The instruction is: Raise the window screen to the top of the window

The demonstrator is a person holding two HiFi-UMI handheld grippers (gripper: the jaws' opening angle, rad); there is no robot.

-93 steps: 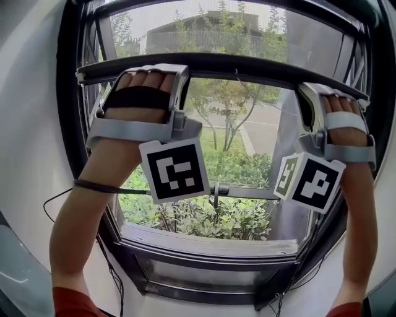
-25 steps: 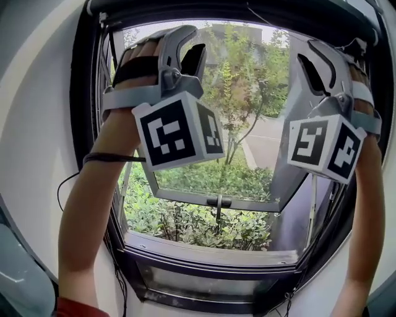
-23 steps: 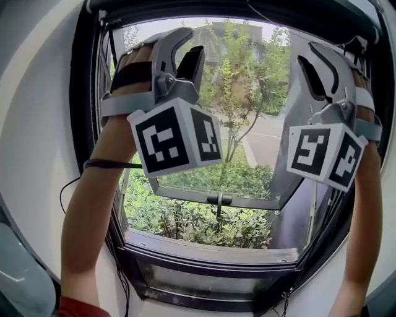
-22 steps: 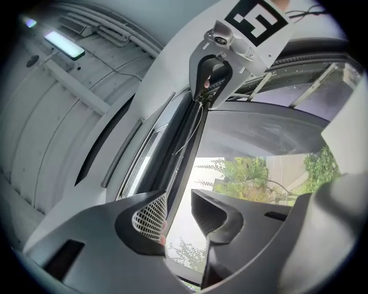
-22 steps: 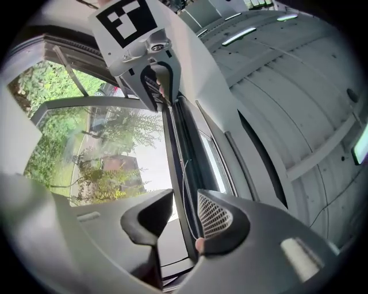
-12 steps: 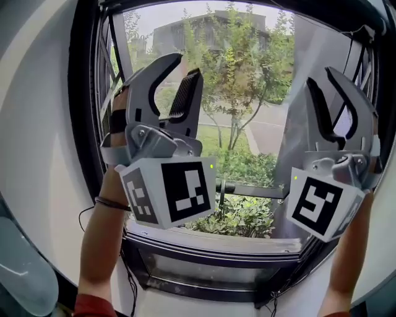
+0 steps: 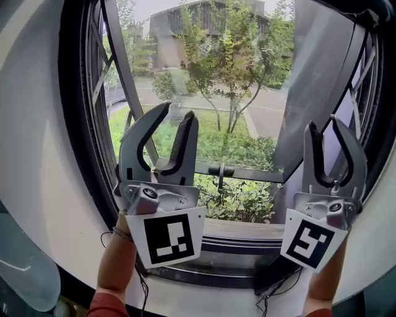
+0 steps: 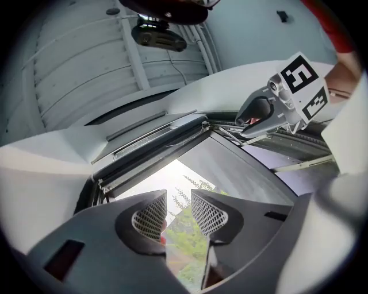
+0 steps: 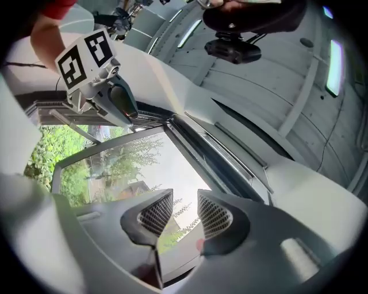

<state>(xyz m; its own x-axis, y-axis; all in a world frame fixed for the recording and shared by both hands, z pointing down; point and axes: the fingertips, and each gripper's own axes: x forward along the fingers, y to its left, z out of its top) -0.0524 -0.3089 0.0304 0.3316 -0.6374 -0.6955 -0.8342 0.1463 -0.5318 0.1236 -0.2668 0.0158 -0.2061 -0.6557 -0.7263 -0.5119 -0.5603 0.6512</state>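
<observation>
Facing a dark-framed window [image 7: 77,142], two grippers are held up side by side below its middle, with their jaws pointing upward toward its top.

The left gripper [image 7: 176,114] is seen at the window's left side. Its jaws are parted and nothing is grasped; only glass and greenery are seen through the gap. The right gripper [image 7: 323,122] is seen at the window's right side. It is likewise released, with its mesh-textured pads [image 9: 214,217] apart and bare. Neither gripper is touching the window.

The screen [image 8: 150,150] is found at the very top of the window, gathered into a slim dark bar tight under the head of the frame. Its long axis is laid across the window's width, from one side of the frame to the other. In the right gripper view the same bar [image 9: 210,158] is seen running along the window's upper edge, above both pairs of jaws and well apart from them.

Low in the window, between the two grippers, a small handle [image 7: 221,169] is fixed on a sash rail. Beyond the glass, a tree [image 7: 238,56] and a building [image 7: 185,18] are seen.
</observation>
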